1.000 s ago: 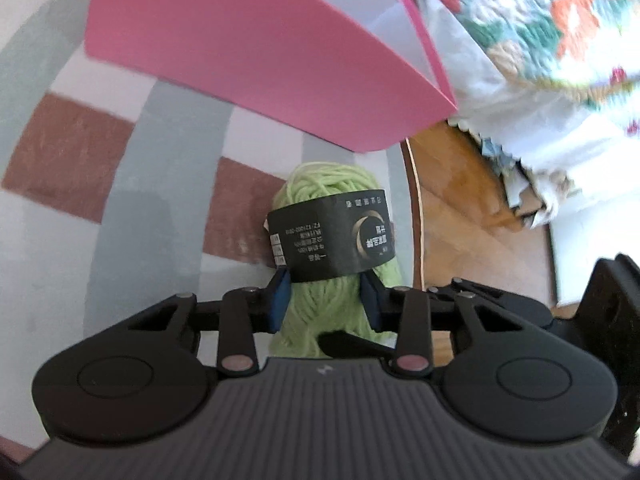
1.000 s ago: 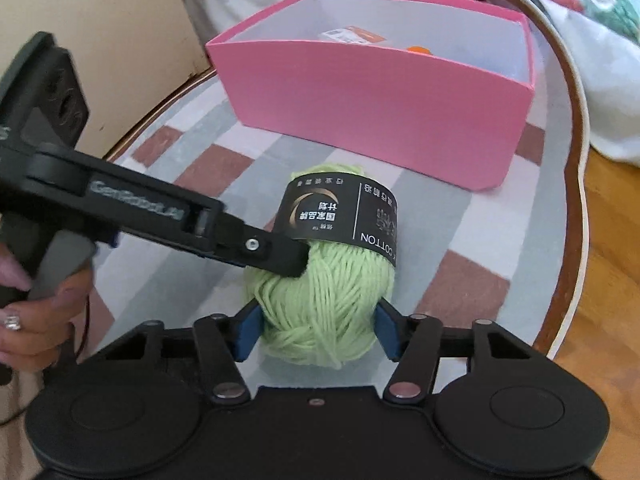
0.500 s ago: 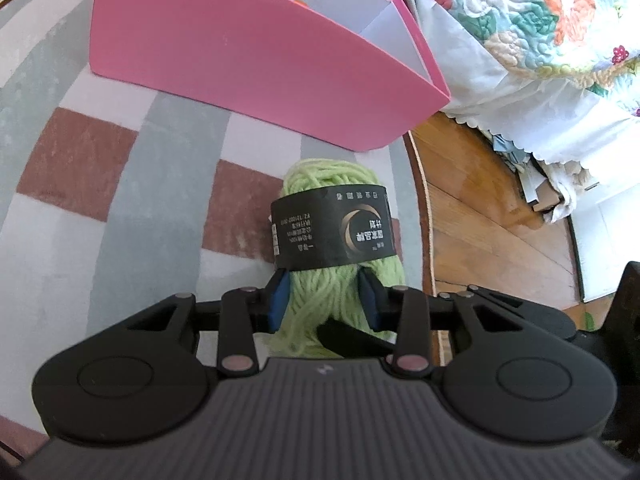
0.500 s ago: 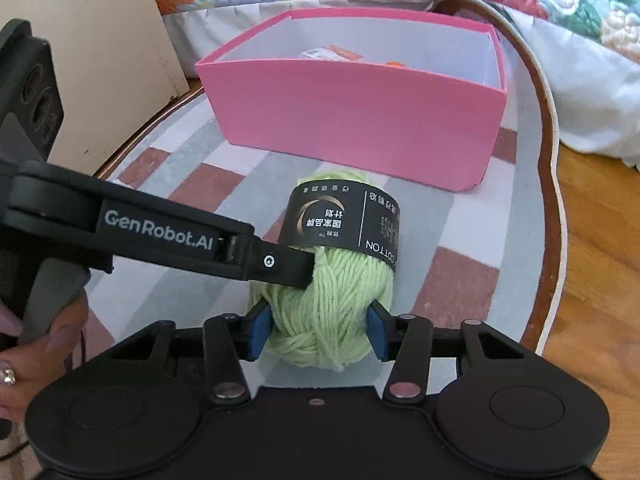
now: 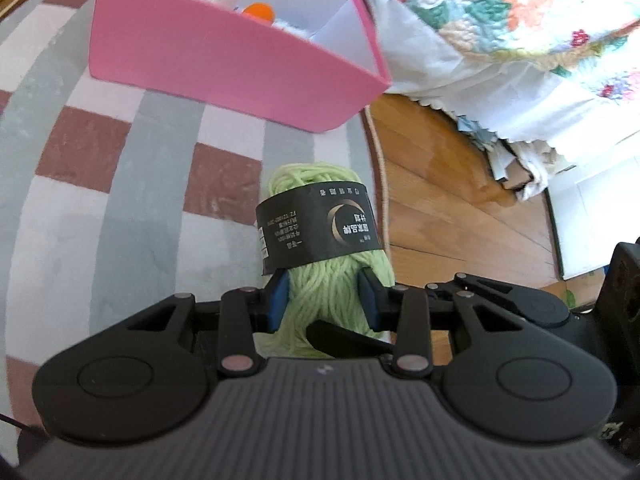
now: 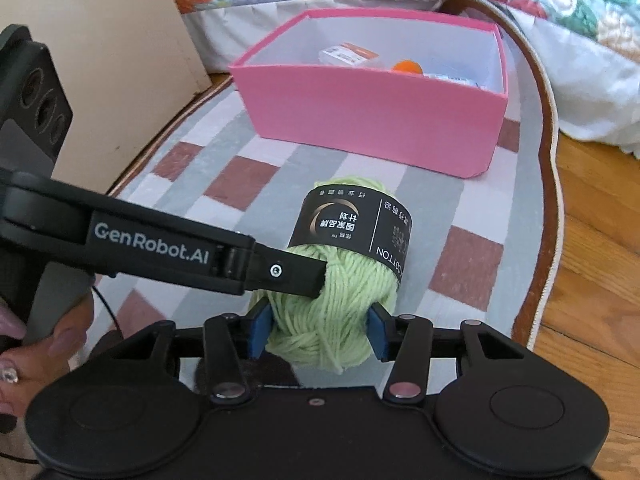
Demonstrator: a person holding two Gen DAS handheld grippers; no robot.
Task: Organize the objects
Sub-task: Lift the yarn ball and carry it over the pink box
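Lying lengthwise away from both cameras — green yarn skein (image 5: 325, 276), black label band (image 6: 352, 228) circling the far half, long axis pointing toward the pink box (image 6: 372, 120) on the checked rug (image 5: 120, 200). Being pinched at the near end by left gripper (image 5: 323, 300) and right gripper (image 6: 320, 330), both closed onto the wool. Sitting farther from the box than a second ago — more of the box's contents showing.
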